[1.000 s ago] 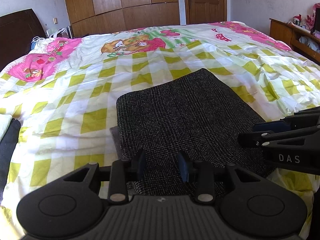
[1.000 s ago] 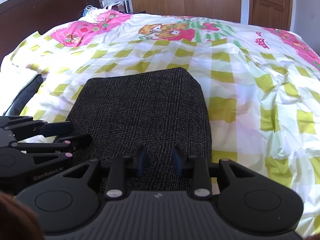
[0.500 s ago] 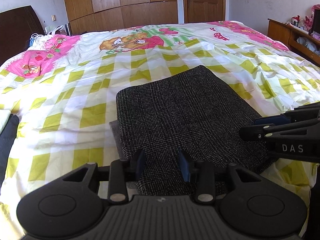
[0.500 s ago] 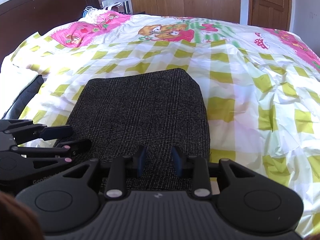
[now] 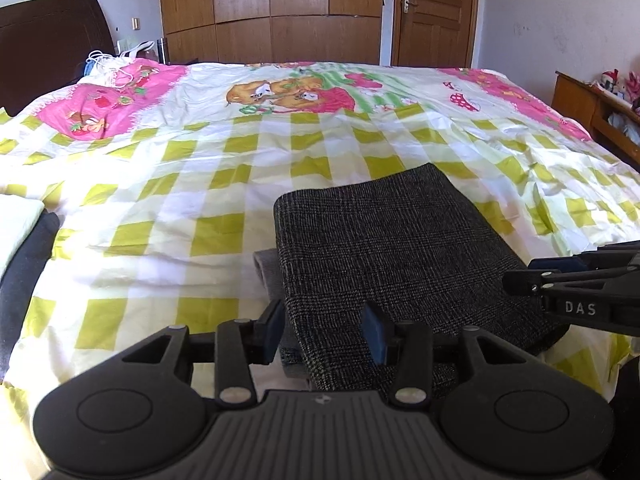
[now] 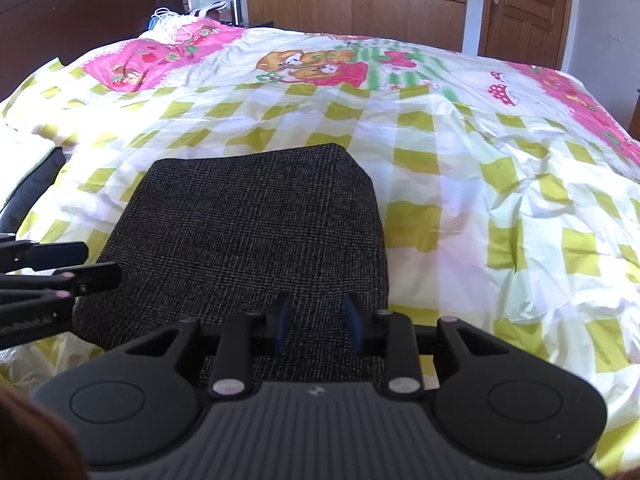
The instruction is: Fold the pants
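Note:
The dark grey checked pants (image 5: 392, 248) lie folded into a compact rectangle on the bed, also in the right wrist view (image 6: 256, 232). A lighter grey inner layer (image 5: 266, 276) peeks out at their left edge. My left gripper (image 5: 326, 330) is open and empty over the near left corner of the pants. My right gripper (image 6: 318, 322) is open and empty over the near right edge. Each gripper shows at the side of the other's view: the right one (image 5: 560, 280), the left one (image 6: 68, 272).
The bed has a white and yellow-green checked cover (image 5: 168, 216) with pink cartoon prints. A dark cloth (image 5: 20, 264) lies at the bed's left edge. A dark headboard (image 6: 80, 12) is far left; wooden wardrobes (image 5: 272, 12), a door (image 5: 436, 12) and a side cabinet (image 5: 596, 120) stand beyond.
Both grippers have pulled back and tilted up a little, so more of the room shows. The pants lie as before.

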Motion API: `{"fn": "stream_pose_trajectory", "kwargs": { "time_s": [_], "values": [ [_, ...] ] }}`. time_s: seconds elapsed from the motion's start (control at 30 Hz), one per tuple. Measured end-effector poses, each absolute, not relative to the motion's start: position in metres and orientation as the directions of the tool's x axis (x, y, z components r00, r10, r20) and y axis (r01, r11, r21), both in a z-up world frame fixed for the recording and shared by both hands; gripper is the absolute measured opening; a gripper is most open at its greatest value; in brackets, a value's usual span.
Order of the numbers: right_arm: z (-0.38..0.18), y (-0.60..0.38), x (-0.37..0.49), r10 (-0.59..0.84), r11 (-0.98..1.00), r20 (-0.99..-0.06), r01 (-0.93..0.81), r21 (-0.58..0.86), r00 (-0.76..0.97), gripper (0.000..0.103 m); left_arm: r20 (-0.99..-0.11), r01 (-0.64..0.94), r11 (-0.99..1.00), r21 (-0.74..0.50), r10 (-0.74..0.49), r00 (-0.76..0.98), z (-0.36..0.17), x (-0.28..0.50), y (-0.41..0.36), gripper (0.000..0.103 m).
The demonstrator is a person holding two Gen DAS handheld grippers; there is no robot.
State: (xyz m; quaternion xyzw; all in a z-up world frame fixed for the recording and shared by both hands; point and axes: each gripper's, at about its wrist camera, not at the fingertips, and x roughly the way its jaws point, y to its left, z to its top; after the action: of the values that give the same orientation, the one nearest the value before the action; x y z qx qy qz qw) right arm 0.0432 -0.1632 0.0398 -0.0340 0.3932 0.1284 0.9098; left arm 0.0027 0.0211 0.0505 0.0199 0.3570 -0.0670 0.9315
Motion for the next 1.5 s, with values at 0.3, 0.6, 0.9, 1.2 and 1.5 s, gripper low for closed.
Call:
{"fn": "stream_pose_trajectory", "kwargs": {
  "time_s": [0.3,0.6,0.9,1.2,1.5],
  "values": [
    [0.04,-0.164,0.042,0.174,0.968,-0.729,-0.251,0.004,0.662,0.03,-0.69,0.162,0.987,-0.016,-0.128,0.712,0.041,0.004,0.007,0.066],
    [0.037,-0.169,0.041,0.174,0.971,-0.734,-0.238,0.017,0.657,0.03,-0.7,0.154,0.988,0.01,-0.103,0.707,0.038,0.004,0.001,0.074],
    [0.036,-0.169,0.036,0.18,0.971,-0.733,-0.239,0.025,0.656,0.031,-0.703,0.156,0.988,0.016,-0.099,0.704,0.038,0.004,-0.002,0.078],
    [0.036,-0.168,0.035,0.181,0.97,-0.734,-0.241,0.024,0.654,0.031,-0.706,0.156,0.988,0.014,-0.101,0.701,0.037,0.004,-0.002,0.079],
    [0.036,-0.164,0.032,0.183,0.969,-0.733,-0.247,0.021,0.655,0.031,-0.713,0.144,0.99,0.001,-0.1,0.694,0.035,0.003,0.0,0.081]
  ]
}}
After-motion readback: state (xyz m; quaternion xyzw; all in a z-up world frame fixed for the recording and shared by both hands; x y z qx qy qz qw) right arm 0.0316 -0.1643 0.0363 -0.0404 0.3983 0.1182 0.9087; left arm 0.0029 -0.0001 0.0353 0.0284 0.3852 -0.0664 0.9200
